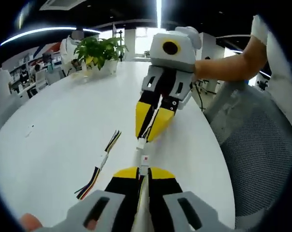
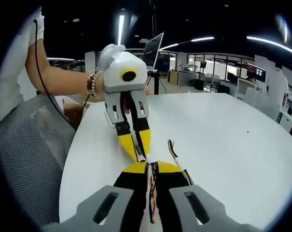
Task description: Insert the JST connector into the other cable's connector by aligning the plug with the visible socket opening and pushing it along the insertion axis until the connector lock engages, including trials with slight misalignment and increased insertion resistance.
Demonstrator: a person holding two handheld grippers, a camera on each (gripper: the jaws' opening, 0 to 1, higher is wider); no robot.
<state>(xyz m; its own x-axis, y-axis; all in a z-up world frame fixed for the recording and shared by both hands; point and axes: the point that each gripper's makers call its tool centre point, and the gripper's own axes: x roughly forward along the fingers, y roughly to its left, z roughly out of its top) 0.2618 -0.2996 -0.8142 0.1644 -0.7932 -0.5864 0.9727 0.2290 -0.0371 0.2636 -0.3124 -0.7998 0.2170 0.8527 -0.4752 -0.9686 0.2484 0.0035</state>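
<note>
Two grippers face tip to tip over the white table [image 1: 64, 125]: left gripper [image 1: 144, 170] clamps the socket [image 1: 144, 159], right gripper [image 2: 151, 166] clamps the plug cable [image 2: 152, 193]; connectors nearly meeting, lock not yet engaged; spare cable [image 1: 101, 164] lies left

**Plastic, mesh and a smooth bench**

The bench [image 1: 64, 125] is smooth white with a soft sheen. The gripper fingers [image 1: 158, 123] look like matt yellow-and-black plastic. The chair [image 1: 262, 145] back is grey woven mesh. The connector [image 1: 144, 159] looks like white plastic.
</note>
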